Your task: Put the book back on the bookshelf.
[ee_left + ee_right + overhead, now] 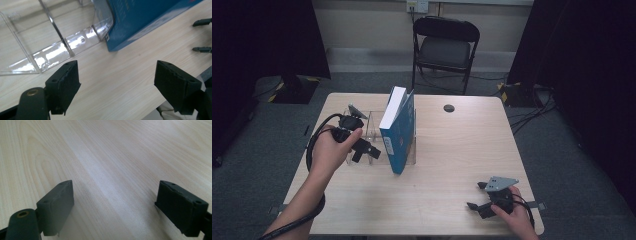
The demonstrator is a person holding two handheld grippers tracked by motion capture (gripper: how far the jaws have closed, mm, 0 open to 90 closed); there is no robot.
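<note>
Book stands upright in the clear rack, leaning on its divider so it stays put. Your left gripper sits just beside it, jaws apart, nothing between. Right gripper is parked, unclenched, on the table.

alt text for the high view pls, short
A blue book stands upright in a clear plastic rack on a pale wooden table. The left claw, open and holding nothing, sits beside the rack; the right claw rests open near the table's front right corner. A black folding chair stands beyond the table.
</note>
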